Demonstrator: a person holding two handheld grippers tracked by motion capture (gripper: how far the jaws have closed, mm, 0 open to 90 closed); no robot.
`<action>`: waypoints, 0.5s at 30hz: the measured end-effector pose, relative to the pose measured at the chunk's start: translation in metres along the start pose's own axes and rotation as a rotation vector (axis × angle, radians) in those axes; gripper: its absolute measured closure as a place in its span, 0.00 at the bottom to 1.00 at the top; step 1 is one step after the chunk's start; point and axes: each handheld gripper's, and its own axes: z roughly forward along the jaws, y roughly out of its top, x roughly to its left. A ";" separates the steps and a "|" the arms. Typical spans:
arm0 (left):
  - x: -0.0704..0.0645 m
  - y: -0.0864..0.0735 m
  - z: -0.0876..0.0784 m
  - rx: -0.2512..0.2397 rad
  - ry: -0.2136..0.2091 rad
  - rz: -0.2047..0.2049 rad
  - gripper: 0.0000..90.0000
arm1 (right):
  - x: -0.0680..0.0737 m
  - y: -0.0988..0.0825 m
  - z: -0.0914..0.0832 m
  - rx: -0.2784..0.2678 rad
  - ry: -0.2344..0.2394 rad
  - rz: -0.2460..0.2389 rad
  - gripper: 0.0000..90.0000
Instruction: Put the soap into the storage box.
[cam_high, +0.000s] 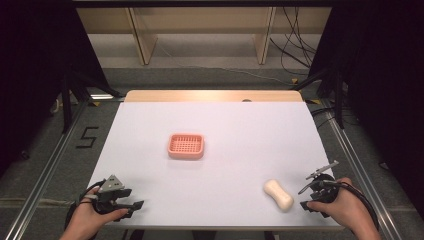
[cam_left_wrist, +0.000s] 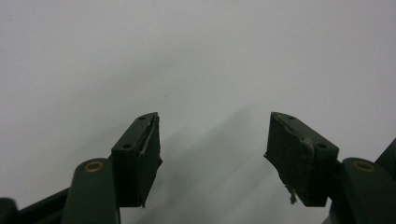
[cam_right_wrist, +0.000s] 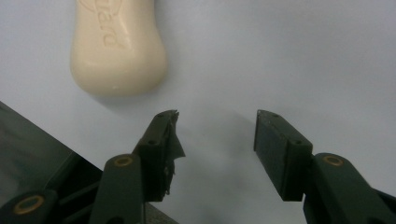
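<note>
The right gripper rests at the near right edge of the white table with its jaws spread and nothing between them. The cream, waisted bar of soap lies flat just ahead of it and off to the side of its left jaw, close but apart. To take the bar well, I would swing the jaws over its narrow waist, lower them until the pads straddle both long sides, then close gently, since soap is probably slick. The pink slotted plastic soap dish sits well beyond, toward the table's middle. The left gripper idles at the near left corner, jaws likewise parted and empty over bare tabletop.
</note>
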 end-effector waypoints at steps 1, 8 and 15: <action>-0.001 0.000 0.000 0.002 0.006 -0.004 0.38 | 0.001 0.002 -0.002 0.010 -0.011 0.018 0.55; 0.000 -0.001 0.001 0.008 -0.002 -0.008 0.38 | 0.012 0.021 -0.014 0.040 -0.008 -0.036 0.56; -0.001 -0.001 0.001 0.016 -0.024 -0.018 0.38 | 0.024 0.043 -0.016 0.038 0.032 -0.081 0.56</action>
